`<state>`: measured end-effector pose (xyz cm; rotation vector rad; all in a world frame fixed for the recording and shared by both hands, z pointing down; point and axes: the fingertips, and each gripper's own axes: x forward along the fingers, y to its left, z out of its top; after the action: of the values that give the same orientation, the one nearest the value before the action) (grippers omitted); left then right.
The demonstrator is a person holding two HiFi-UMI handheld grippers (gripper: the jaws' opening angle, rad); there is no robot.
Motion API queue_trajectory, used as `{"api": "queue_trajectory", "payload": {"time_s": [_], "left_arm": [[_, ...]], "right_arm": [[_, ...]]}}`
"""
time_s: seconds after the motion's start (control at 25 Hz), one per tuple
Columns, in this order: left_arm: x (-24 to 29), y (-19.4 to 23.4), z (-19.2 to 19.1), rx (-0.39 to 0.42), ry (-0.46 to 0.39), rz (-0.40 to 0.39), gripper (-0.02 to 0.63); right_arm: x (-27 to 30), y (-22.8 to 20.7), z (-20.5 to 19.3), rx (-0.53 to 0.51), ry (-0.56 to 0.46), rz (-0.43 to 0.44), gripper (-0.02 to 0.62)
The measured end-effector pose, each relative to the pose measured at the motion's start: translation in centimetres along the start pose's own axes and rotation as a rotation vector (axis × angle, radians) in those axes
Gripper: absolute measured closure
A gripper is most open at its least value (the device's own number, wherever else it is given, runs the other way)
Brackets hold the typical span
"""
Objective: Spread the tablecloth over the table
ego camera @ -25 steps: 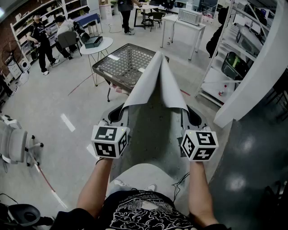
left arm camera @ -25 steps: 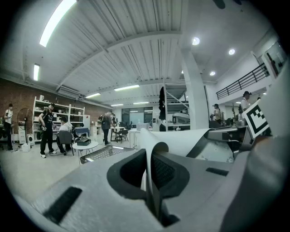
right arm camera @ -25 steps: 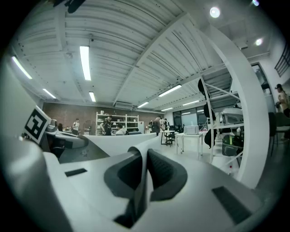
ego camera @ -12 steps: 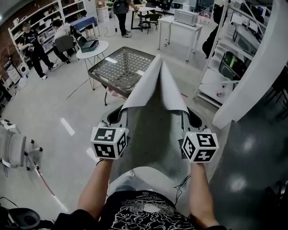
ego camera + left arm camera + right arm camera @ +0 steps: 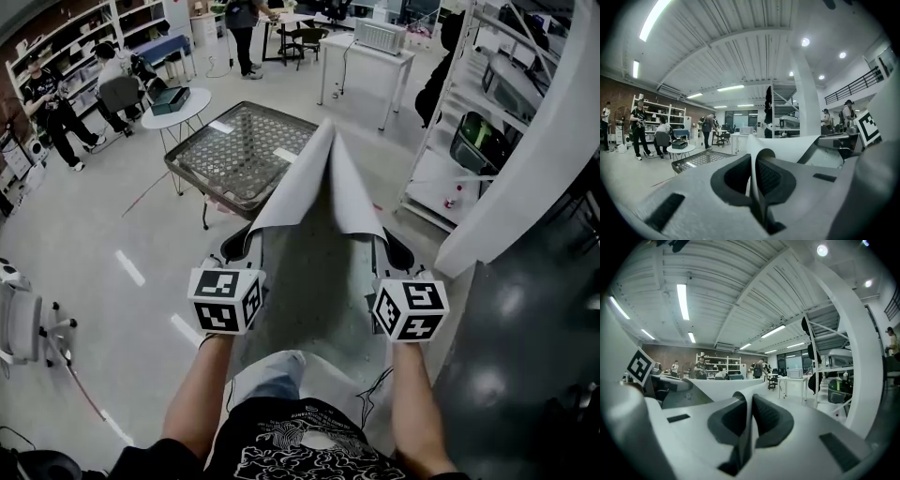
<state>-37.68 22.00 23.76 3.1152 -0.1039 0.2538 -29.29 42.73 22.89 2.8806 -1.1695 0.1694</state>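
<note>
Hanging between two grippers, one tablecloth [image 5: 323,220] rises to a peaked fold aimed at the table [image 5: 239,155], not yet over it. The left gripper [image 5: 753,174] and right gripper [image 5: 749,419] each pinch an edge, jaws closed on the tablecloth. Since a second ago the table has grown larger in the head view: the carry is closing in, and spreading is judged still ahead. Count: one tablecloth, one mesh table, two grippers, one round table [image 5: 176,105] beyond.

right gripper [image 5: 749,405] | clamped on tablecloth [image 5: 723,386] edge | white desk [image 5: 793,378] ahead
</note>
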Motion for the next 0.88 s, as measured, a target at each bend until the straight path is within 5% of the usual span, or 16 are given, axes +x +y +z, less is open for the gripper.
{"api": "queue_trajectory", "payload": {"time_s": [0.88], "left_arm": [[28.1,11.7,3.8,-0.066,0.031,0.026,0.597]], "right_arm": [[30.1,-10.3,3.4,-0.014,0.075,0.026,0.588]]}}
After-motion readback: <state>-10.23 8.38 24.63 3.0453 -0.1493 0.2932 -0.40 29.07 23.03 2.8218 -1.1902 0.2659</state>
